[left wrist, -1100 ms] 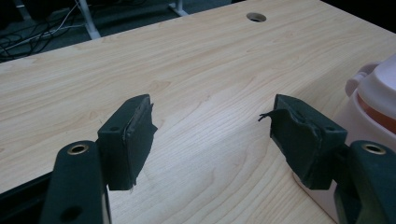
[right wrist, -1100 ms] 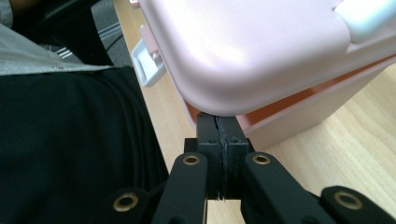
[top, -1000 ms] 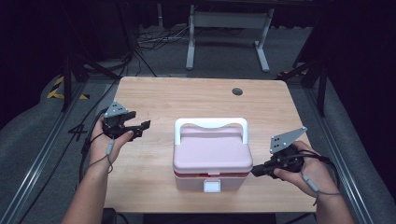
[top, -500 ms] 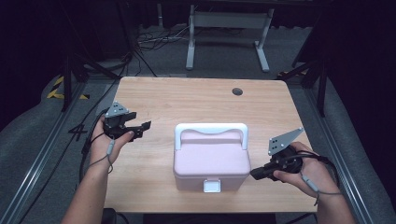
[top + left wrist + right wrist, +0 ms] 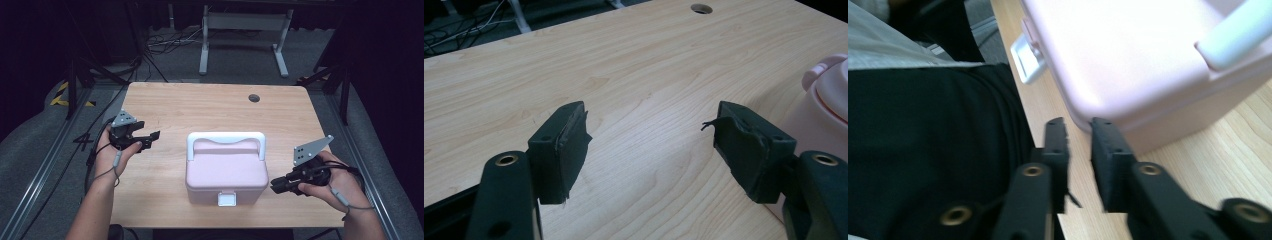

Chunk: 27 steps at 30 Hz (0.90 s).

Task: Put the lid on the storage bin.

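Observation:
A pink lidded box (image 5: pixel 227 172) with a white handle (image 5: pixel 225 137) and a white front latch (image 5: pixel 226 200) stands at the front middle of the wooden table (image 5: pixel 200 105). My left gripper (image 5: pixel 152 140) is held left of the box, apart from it, with its jaws wide open and nothing between them (image 5: pixel 649 135); the box's edge (image 5: pixel 824 100) shows at that view's right. My right gripper (image 5: pixel 274 189) lies low at the box's front right corner, jaws shut with a thin slit, holding nothing. In the right gripper view its tips (image 5: pixel 1078 125) sit just at the box's lower edge (image 5: pixel 1138 55), near the latch (image 5: pixel 1028 57).
A round cable hole (image 5: pixel 254 97) is in the table's far right part. Beyond the table stand a white metal frame (image 5: pixel 245 30) and floor cables (image 5: pixel 160 45). The person's dark clothing (image 5: pixel 923 150) is close to the table's front edge.
The box's white handle has dropped a little lower onto the lid. My right gripper has edged slightly toward the box's front corner. The left gripper has hardly moved.

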{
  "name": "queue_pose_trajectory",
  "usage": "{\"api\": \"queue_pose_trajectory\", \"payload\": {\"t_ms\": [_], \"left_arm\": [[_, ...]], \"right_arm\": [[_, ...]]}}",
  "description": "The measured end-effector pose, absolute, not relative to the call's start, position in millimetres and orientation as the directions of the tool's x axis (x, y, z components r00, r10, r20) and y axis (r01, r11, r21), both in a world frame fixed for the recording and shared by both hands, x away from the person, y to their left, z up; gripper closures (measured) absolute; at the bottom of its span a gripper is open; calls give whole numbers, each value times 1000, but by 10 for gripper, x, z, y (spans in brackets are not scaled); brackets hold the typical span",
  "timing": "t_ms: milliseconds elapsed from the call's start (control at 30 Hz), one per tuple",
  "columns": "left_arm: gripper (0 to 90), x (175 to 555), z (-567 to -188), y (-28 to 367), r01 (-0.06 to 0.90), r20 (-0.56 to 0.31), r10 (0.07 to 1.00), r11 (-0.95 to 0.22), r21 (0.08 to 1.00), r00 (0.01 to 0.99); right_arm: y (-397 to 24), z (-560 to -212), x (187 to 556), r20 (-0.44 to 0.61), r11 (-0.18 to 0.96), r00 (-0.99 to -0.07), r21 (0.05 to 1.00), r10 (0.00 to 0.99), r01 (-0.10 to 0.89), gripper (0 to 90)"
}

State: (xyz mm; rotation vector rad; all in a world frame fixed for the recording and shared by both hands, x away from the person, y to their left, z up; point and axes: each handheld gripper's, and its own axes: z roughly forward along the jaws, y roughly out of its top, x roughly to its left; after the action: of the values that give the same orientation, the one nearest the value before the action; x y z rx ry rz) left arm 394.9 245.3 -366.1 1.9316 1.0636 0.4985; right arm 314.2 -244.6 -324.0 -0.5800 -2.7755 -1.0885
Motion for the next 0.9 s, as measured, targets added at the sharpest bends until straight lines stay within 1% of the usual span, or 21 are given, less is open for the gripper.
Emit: {"api": "queue_pose_trajectory", "payload": {"t_ms": [100,167,333,467,633,900], "left_arm": [[303,3925,-3659,2466,483,-42,829,-283,829,557],[302,3902,-3657,2474,483,-36,831,-287,827,555],[302,3860,-3667,2515,486,-36,835,-283,827,549],[302,3842,-3675,2552,492,-39,841,-278,825,540],[302,3823,-3679,2582,496,-42,845,-271,825,533],[302,3844,-3701,2607,502,-36,852,-272,821,522]], "right_arm": [[-2442,-3207,3139,262,634,-920,667,290,390,667],[-2438,-3171,3143,260,610,-925,696,277,379,631],[-2475,-3077,3162,234,544,-929,759,286,358,592],[-2538,-3013,3198,212,463,-917,811,337,358,571],[-2626,-2971,3267,167,349,-893,878,419,328,522],[-2816,-3020,3395,116,276,-818,907,564,319,490]]}}
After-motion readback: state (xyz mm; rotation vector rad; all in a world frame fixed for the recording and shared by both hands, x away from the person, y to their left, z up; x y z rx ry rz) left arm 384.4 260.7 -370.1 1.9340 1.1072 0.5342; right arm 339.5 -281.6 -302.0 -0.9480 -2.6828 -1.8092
